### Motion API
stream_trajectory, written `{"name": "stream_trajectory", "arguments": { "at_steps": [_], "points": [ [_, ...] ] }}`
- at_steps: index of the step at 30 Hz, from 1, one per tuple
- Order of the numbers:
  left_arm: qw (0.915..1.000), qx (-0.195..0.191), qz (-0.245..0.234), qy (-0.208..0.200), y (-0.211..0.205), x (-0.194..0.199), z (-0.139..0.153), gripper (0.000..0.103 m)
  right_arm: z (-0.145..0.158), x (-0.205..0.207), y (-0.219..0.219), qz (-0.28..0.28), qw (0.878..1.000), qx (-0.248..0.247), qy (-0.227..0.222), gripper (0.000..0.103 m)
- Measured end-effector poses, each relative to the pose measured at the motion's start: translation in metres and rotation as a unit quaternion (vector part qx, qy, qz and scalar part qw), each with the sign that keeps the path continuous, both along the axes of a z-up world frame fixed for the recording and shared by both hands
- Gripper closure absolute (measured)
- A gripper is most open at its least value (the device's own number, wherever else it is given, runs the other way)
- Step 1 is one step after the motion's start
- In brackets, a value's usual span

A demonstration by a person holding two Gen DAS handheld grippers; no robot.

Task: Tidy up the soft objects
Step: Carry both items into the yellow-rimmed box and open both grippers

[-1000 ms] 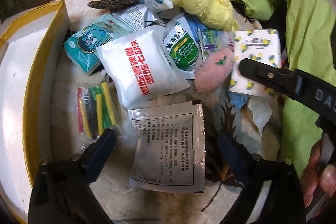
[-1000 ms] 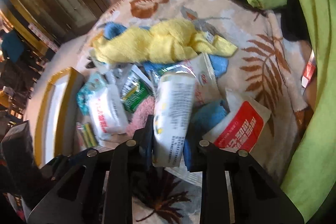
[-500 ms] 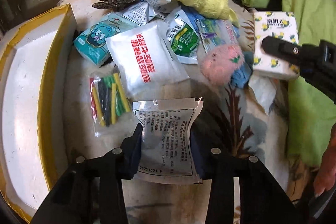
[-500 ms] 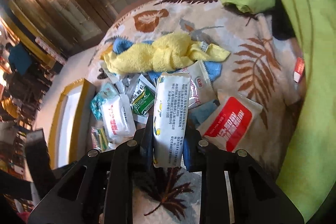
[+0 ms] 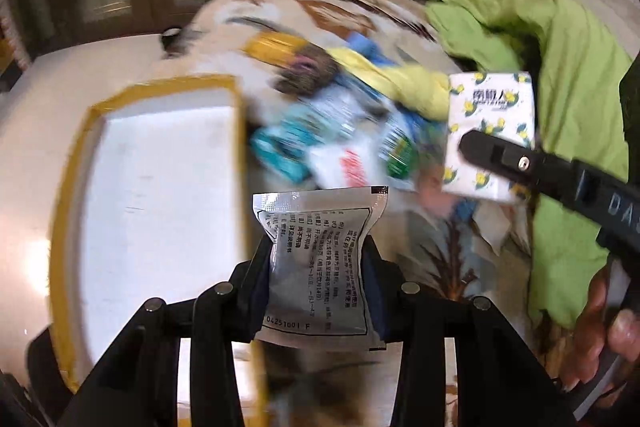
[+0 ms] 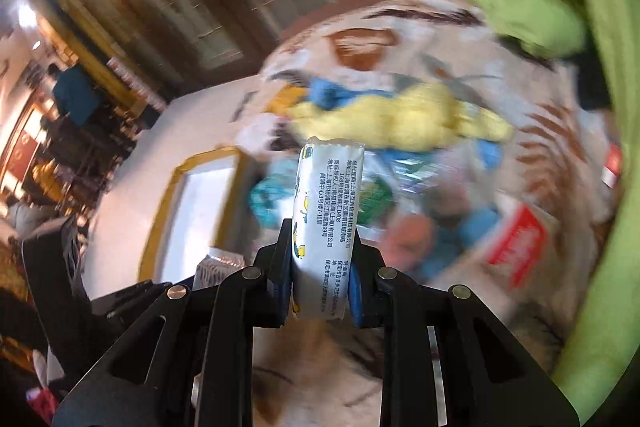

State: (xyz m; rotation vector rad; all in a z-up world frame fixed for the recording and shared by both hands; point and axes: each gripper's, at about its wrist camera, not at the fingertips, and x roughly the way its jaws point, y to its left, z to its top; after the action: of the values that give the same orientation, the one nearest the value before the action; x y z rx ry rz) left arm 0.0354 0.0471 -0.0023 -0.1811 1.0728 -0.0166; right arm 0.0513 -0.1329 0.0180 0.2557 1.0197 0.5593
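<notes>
Plush blanket [image 5: 440,251] with a brown leaf print is covering the surface under everything, and a lime-green cloth [image 5: 576,67] is bunching along its right side. Beside the blanket, on the left, a white box with a yellow rim [image 5: 160,83] is lying open toward us; we are judging it to be where the soft packets are meant to go, since both tools are carrying something in its direction.

Between box and green cloth, the unsorted heap [image 5: 340,139] is blurring in both views: a yellow towel [image 6: 400,119], a teal packet, a white pouch with red print, something pink and something blue. We cannot tell more of them through the blur.

We are holding the tissue pack [image 5: 490,131] in the right tool [image 6: 322,267], whose two fingers are closed narrowly on the pack's lower part, so it is standing up lengthwise in front of the camera, lifted clear of the heap.

We are gripping the silver sachet [image 5: 320,259] in the left tool [image 5: 318,267], its fingers pressed in from both sides so that the foil is pinching at the waist and flaring above. It is hanging just right of the box's near edge, not yet over the white floor of it. Held by the edges like this, the flat sachet could slip, so we are judging a short, steady carry to be wise.
</notes>
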Motion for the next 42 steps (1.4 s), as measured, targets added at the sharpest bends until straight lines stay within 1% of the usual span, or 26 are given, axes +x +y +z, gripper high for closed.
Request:
{"name": "stream_trajectory", "arguments": {
  "at_steps": [2, 5, 9, 12, 14, 16, 18, 20, 23, 25, 26, 28, 30, 32, 34, 36, 39, 42],
  "points": [
    [0.9997, 0.007, 0.022, -0.003, 0.016, 0.001, 0.004, 0.062, 0.004, 0.003, 0.027, 0.026, 1.0, 0.008, 0.001, 0.081],
    [0.9981, 0.011, 0.061, 0.005, 0.051, 0.005, 0.006, 0.062, 0.006, 0.005, 0.073, 0.068, 0.998, 0.011, 0.001, 0.081],
    [0.9946, 0.008, 0.101, 0.024, 0.093, 0.02, -0.005, 0.062, 0.001, 0.013, 0.12, 0.106, 0.994, 0.012, 0.004, 0.081],
    [0.9911, 0.023, 0.127, 0.031, 0.119, 0.035, -0.016, 0.062, -0.012, 0.027, 0.156, 0.122, 0.992, 0.006, 0.018, 0.081],
    [0.9889, 0.019, 0.143, 0.038, 0.137, 0.043, -0.024, 0.062, -0.02, 0.034, 0.174, 0.13, 0.991, -0.004, 0.023, 0.081],
    [0.9861, 0.022, 0.157, 0.05, 0.152, 0.049, -0.036, 0.062, -0.029, 0.041, 0.19, 0.139, 0.99, -0.016, 0.026, 0.081],
    [0.9841, 0.02, 0.166, 0.06, 0.163, 0.058, -0.049, 0.062, -0.038, 0.048, 0.203, 0.147, 0.988, -0.027, 0.033, 0.081],
    [0.9839, 0.021, 0.165, 0.066, 0.164, 0.064, -0.057, 0.061, -0.051, 0.054, 0.214, 0.15, 0.987, -0.038, 0.043, 0.081],
    [0.9854, 0.024, 0.155, 0.067, 0.16, 0.07, -0.066, 0.057, -0.067, 0.061, 0.22, 0.152, 0.986, -0.041, 0.06, 0.081],
    [0.9857, 0.032, 0.152, 0.066, 0.157, 0.073, -0.069, 0.052, -0.074, 0.063, 0.22, 0.157, 0.985, -0.037, 0.068, 0.081],
    [0.986, 0.038, 0.15, 0.063, 0.154, 0.075, -0.07, 0.052, -0.075, 0.063, 0.219, 0.157, 0.985, -0.035, 0.064, 0.081],
    [0.9865, 0.038, 0.147, 0.06, 0.154, 0.076, -0.07, 0.048, -0.073, 0.062, 0.218, 0.16, 0.985, -0.035, 0.052, 0.079],
    [0.9869, 0.036, 0.146, 0.058, 0.154, 0.076, -0.07, 0.044, -0.069, 0.059, 0.217, 0.162, 0.985, -0.046, 0.043, 0.077],
    [0.9857, 0.035, 0.155, 0.057, 0.158, 0.075, -0.068, 0.04, -0.068, 0.059, 0.214, 0.158, 0.986, -0.047, 0.041, 0.076],
    [0.9847, 0.03, 0.162, 0.055, 0.163, 0.075, -0.065, 0.04, -0.066, 0.059, 0.212, 0.154, 0.986, -0.037, 0.044, 0.071],
    [0.9849, 0.024, 0.164, 0.048, 0.166, 0.074, -0.06, 0.04, -0.06, 0.058, 0.212, 0.152, 0.987, -0.037, 0.037, 0.067],
    [0.985, 0.034, 0.164, 0.04, 0.163, 0.071, -0.052, 0.039, -0.052, 0.056, 0.206, 0.138, 0.989, -0.035, 0.029, 0.067],
    [0.9867, 0.023, 0.158, 0.031, 0.154, 0.067, -0.043, 0.039, -0.041, 0.054, 0.187, 0.118, 0.993, -0.012, 0.024, 0.067]
  ]
}}
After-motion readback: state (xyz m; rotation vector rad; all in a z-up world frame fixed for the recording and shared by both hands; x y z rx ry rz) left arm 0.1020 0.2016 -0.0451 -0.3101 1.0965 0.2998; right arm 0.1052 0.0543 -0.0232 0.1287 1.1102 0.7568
